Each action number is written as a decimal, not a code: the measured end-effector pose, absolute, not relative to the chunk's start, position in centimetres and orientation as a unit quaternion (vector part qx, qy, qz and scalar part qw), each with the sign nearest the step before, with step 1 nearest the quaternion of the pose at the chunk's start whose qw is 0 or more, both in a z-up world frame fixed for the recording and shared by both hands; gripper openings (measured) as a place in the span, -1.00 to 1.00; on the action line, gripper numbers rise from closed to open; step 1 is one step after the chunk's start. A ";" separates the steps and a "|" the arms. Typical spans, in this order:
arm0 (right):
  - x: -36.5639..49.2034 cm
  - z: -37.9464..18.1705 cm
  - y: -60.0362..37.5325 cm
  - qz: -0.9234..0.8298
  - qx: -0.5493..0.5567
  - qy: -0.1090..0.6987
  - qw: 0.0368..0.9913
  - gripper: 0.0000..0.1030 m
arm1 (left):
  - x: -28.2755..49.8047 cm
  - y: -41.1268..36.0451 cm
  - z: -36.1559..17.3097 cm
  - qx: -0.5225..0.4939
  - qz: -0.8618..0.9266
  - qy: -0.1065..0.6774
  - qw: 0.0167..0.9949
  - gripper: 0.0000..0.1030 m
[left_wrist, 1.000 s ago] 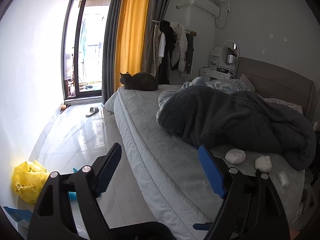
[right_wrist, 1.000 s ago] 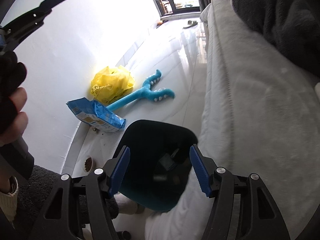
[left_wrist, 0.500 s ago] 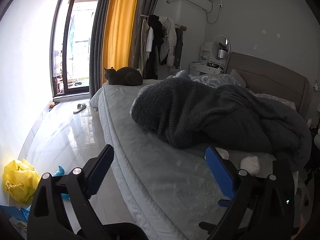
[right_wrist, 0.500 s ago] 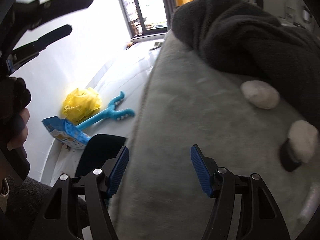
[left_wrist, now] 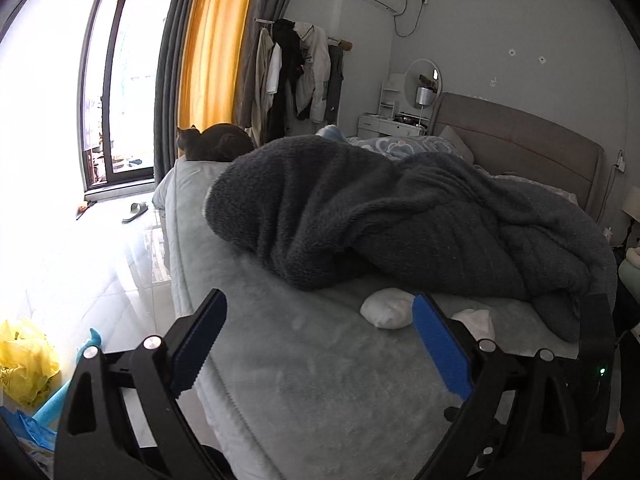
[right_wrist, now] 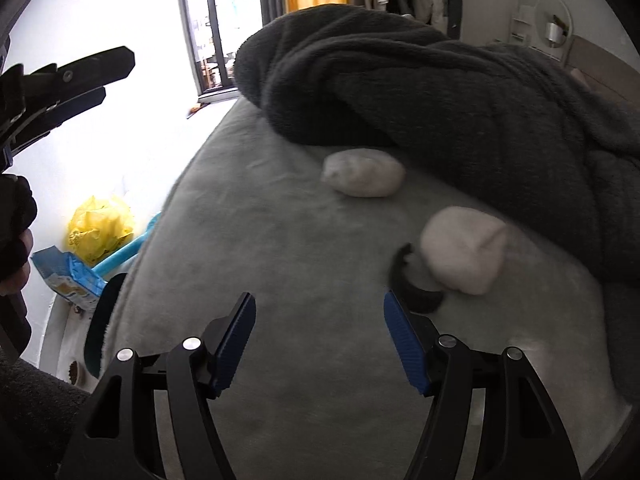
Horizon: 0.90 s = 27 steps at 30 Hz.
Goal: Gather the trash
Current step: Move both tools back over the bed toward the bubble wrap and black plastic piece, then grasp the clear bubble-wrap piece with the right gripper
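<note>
1. my right gripper is nearest, fingers spread wide with nothing between the blue pads, hanging over the grey bed cover.
2. my left gripper is likewise spread open and holds nothing, poised over the near corner of the same cover; in the right wrist view i see it from the side at the left edge.
3. just past my right fingertips lies a small dark curved object; i can't tell what it is. it touches a crumpled white wad sitting right at the blanket's edge.
4. a little farther on, a second white wad rests on the cover against the fold of the dark grey fleece blanket. in the left wrist view that wad sits just beside my right-hand finger pad, with the other wad partly hidden behind it.
5. down on the floor beside the bed are a yellow plastic bag, a blue snack packet and a light blue long-handled tool, close together by the wall.
6. beyond the blanket, a dark cat lies at the far end of the bed.
7. farthest back, a slipper lies on the glossy floor near the balcony door, next to the orange curtain.
</note>
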State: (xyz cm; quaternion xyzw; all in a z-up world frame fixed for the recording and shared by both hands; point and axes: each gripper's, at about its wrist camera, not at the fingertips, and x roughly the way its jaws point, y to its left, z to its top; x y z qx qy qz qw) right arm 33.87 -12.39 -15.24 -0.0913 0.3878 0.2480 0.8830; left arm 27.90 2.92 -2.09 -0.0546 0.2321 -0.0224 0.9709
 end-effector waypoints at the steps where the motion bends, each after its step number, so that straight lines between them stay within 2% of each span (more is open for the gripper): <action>1: 34.0 -15.3 -13.2 0.238 -0.094 0.385 0.887 0.31 | 28.0 2.5 -2.2 -0.054 -0.025 0.234 0.970 0.86; 10: 34.1 -15.1 -17.5 0.191 -0.079 0.365 0.908 0.31 | 29.3 -1.0 -3.3 -0.043 -0.053 0.249 0.966 0.86; 17: 34.4 -15.9 -21.0 0.171 -0.054 0.373 0.910 0.38 | 30.3 -3.1 -4.3 -0.050 -0.072 0.265 0.960 0.86; 27: 34.5 -16.4 -23.8 0.156 -0.040 0.375 0.913 0.39 | 31.3 -5.4 -5.7 -0.062 -0.095 0.285 0.952 0.86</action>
